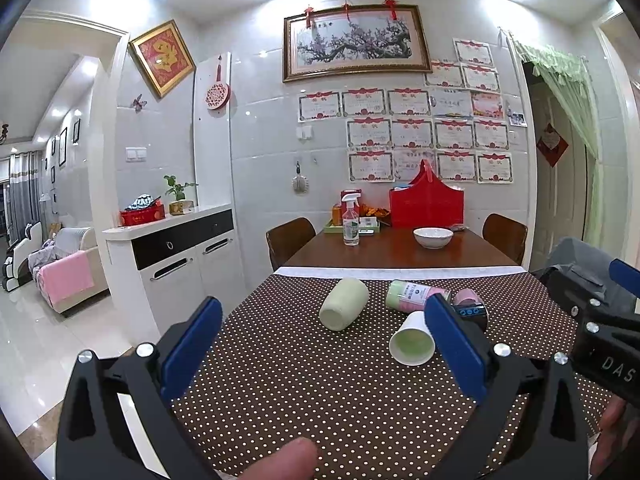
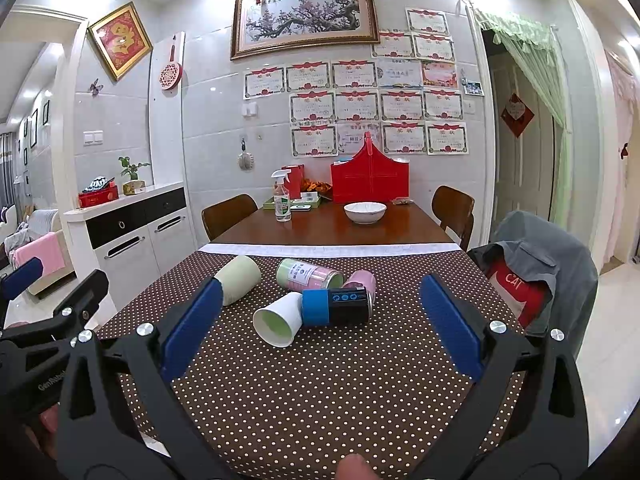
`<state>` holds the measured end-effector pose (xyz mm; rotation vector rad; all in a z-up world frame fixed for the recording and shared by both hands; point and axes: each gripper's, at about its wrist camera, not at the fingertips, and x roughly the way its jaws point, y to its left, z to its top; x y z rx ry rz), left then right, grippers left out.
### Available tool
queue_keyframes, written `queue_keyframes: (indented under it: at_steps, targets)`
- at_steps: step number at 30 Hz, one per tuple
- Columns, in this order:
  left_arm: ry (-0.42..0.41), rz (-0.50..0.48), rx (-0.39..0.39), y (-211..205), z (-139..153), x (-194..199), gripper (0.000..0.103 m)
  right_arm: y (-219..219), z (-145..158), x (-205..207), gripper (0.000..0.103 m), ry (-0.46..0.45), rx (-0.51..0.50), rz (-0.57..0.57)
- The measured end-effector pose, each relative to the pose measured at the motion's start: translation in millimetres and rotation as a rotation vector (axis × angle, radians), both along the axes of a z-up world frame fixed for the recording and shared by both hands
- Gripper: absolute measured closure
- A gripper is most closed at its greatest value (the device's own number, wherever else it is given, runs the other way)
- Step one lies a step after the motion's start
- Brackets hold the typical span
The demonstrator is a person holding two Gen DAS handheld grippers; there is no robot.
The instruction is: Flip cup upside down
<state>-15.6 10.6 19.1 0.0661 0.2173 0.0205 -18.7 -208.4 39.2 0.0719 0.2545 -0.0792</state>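
On the bench, over the brown polka-dot cloth (image 2: 320,392), you have five cups lying on their sides in a loose cluster. Nearest you is the white paper cup (image 2: 279,323), its pale green inside and open mouth turned toward your tongs; in the left wrist view the same cup (image 1: 412,338) sits just beside the inner pad of your left tongs' right finger. Touching its side is the blue-and-black cup (image 2: 335,306), and behind that lie the green-and-pink labelled cup (image 2: 310,276) and a pink cup (image 2: 362,282), all close together. The pale green cup (image 2: 238,280) lies a little apart to the left, base toward you.

Your left tongs (image 1: 324,340) hang spread wide above the cloth, gripping nothing. Your right tongs (image 2: 320,324) are spread wide as well, empty, with the paper cup and the blue-and-black cup showing between the blue pads from above and behind; neither pad touches a cup.

Farther back on the bare wood of the bench (image 2: 336,232) stand a white bowl (image 2: 365,212), a spray bottle (image 2: 282,198) and a red basket (image 2: 370,180). A grey jacket (image 2: 536,264) hangs over the chair at your right.
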Motion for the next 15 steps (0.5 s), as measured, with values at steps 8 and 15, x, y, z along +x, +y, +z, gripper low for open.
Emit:
queue_keyframes:
  at_steps: [8,15]
  targets:
    - [-0.011,0.000,0.009,0.9,3.8,0.6,0.004,0.8,3.2,0.8,0.006,-0.003,-0.004,0.000]
    - [-0.022,-0.030,-0.004,-1.6,2.2,-1.3,0.004,0.9,5.2,1.8,0.006,-0.006,-0.011,0.004]
